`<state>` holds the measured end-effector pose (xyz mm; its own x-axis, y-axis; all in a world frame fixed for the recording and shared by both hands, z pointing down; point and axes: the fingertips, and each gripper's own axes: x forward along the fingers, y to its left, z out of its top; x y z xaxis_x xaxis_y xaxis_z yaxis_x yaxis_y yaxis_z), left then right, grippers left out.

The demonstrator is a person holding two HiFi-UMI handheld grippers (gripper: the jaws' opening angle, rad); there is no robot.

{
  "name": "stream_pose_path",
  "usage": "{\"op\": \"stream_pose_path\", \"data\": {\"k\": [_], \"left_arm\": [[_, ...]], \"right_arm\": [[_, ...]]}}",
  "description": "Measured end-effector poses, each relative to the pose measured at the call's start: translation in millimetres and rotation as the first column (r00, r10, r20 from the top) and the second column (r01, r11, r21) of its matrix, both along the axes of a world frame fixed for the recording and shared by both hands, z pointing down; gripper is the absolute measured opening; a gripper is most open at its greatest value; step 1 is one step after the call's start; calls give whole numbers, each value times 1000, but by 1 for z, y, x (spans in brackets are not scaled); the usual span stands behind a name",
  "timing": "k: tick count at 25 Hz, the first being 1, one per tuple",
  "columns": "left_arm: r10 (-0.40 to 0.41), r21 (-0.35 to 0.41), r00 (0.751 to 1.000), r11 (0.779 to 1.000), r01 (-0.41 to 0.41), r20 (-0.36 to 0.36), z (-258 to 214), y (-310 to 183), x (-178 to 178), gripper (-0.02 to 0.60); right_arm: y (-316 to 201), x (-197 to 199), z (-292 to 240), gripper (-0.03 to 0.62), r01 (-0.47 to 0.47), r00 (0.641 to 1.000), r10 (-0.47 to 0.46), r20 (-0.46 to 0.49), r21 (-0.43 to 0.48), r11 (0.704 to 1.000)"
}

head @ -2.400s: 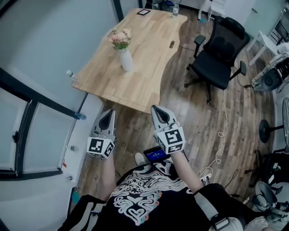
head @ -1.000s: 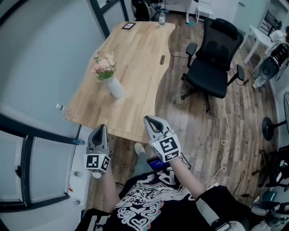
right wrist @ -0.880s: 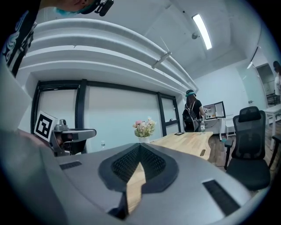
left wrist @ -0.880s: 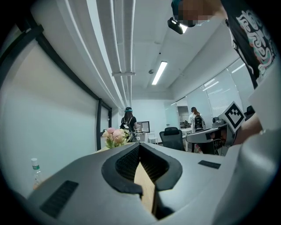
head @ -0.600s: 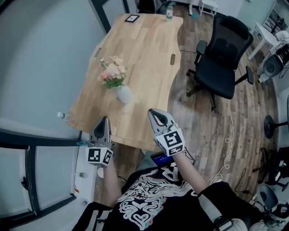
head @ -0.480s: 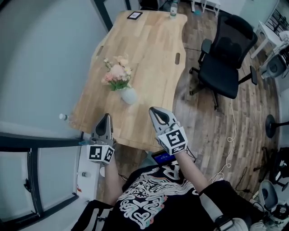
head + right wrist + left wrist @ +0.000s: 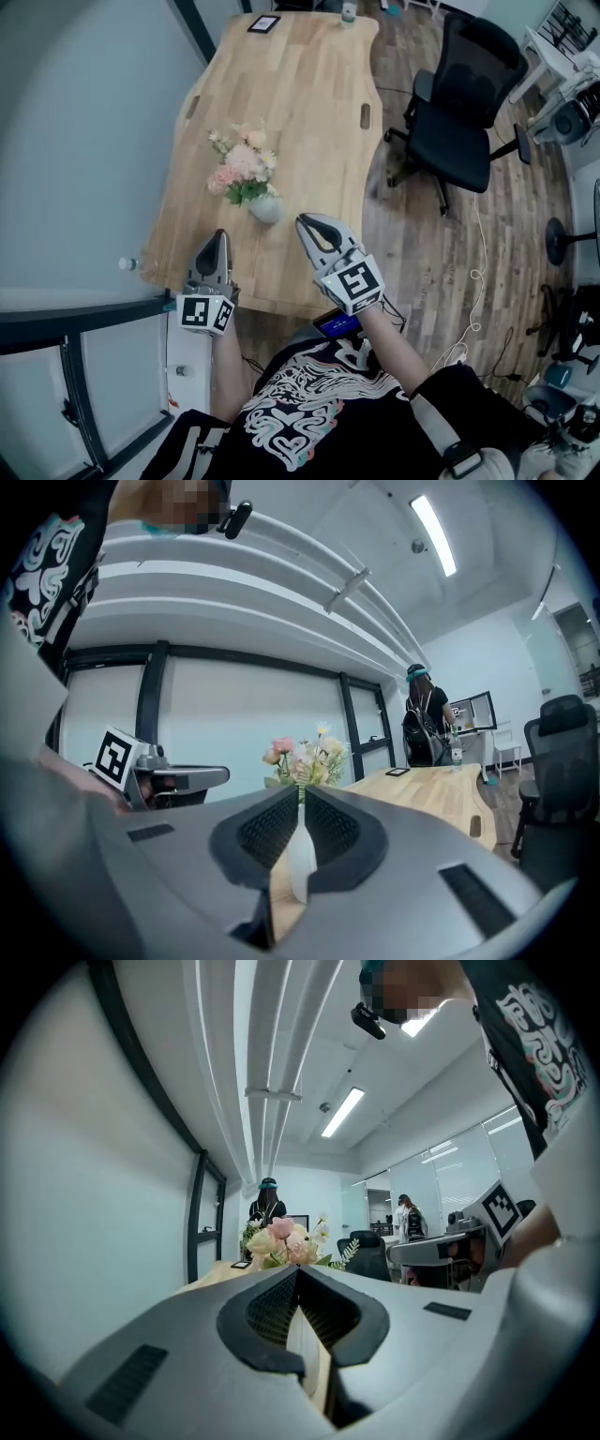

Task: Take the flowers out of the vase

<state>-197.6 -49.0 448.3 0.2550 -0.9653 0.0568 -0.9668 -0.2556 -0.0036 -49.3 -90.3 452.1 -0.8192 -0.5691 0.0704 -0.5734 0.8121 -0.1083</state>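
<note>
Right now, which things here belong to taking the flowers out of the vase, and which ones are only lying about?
For the job: flowers, white vase, left gripper, right gripper, both shut and empty.

Lying about: black office chair, flat dark item and bottle at the table's far end.

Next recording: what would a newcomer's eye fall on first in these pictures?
Pink and cream flowers in a small white vase stand near the close end of the long wooden table. The left gripper and right gripper point toward the vase from the near side, fingers shut and empty. A black office chair stands on the plank floor right of the table.
</note>
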Motion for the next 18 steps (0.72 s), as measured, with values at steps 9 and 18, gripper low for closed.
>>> {"op": "stream_pose_path", "data": {"k": [9, 18], "left_arm": [[17, 4, 1000, 1000, -17, -1, 1, -17, -6, 3], [13, -10, 1000, 1000, -13, 10, 5, -29, -3, 3]], "right_arm": [[-9, -6, 8, 8, 9, 999, -10, -50, -9, 1000], [-20, -5, 17, 11, 32, 997, -33, -76, -25, 999]]}}
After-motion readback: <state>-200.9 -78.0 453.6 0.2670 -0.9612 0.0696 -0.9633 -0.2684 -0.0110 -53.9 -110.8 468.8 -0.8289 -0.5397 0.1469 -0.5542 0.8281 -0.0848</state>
